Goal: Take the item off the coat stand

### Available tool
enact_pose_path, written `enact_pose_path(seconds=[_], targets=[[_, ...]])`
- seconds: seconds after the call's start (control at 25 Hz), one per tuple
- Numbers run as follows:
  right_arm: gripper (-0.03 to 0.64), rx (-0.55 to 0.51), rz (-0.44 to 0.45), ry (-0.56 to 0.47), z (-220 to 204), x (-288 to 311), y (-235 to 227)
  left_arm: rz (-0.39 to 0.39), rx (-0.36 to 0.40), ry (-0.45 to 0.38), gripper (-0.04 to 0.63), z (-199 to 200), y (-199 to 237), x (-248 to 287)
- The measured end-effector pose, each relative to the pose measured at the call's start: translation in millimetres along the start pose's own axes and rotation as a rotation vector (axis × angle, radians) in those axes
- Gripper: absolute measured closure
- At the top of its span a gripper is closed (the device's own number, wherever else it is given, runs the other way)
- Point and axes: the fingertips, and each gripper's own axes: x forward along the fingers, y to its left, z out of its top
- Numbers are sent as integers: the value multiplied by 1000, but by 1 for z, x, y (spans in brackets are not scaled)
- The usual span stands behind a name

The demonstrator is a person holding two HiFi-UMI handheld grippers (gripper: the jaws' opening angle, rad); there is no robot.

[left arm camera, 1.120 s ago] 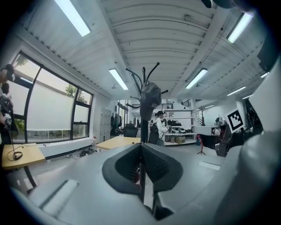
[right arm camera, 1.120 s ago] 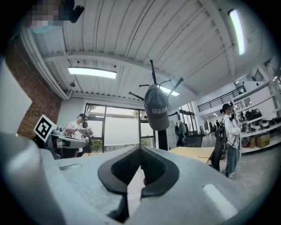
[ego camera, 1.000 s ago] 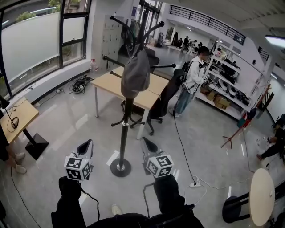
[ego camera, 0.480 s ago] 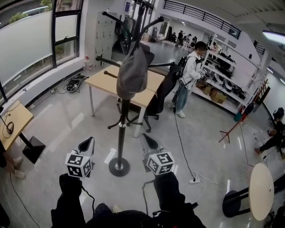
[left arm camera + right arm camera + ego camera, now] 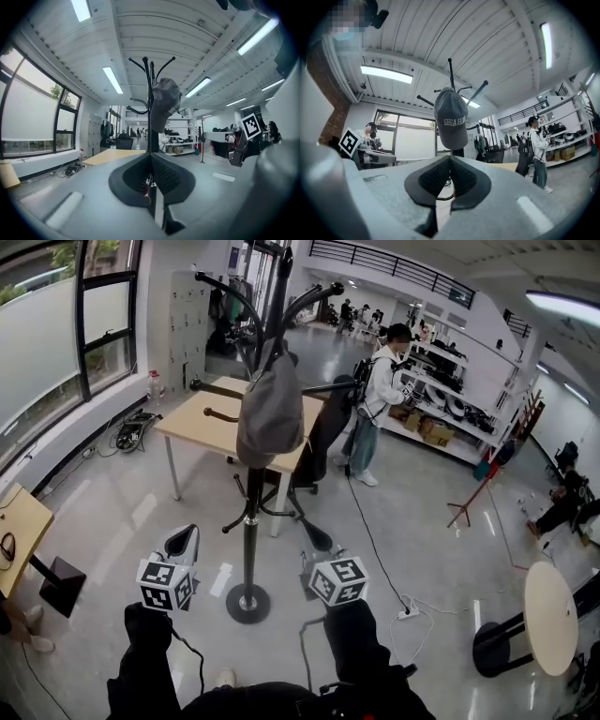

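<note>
Jaws on the left gripper (image 5: 184, 540) stand pressed together with nothing between them, as its own view shows, the dark pads meeting in a closed seam. That gripper is level and aimed toward the coat stand (image 5: 250, 531), short of it and not touching. Just to its right rises the stand's black pole, and high on it, hung over one of the upper prongs, is the item to be taken: a grey cap (image 5: 270, 413), drooping down against the pole with its crown slumped. Seen from the left gripper view the cap (image 5: 164, 103) sits well above the line of the jaws. From the right gripper view it (image 5: 451, 117) shows pale lettering across its front, too partial to read surely. Right of the pole, the right gripper (image 5: 315, 542) is likewise fully closed and empty, level, clear of the stand. The cap looks light and soft, cloth that will fold and sag under a pinch. The brim is probably the one stiffer part, though which edge that is cannot be made out with certainty. A hold on the lower hanging edge seems best, followed by a lift upward so the fabric clears the prong without dragging the stand. Both grippers would have to open first.
</note>
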Motion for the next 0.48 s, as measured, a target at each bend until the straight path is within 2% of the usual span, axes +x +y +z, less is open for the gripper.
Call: enact_pose_path(seconds=[0.32,0.48], targets=[[615,-19,-75,-28,9,14,-12,-78,-16,-4,594,-5,16,31],[615,2,-72,-62,21,21,-9,-106,-13,-1,594,-4,22,42]])
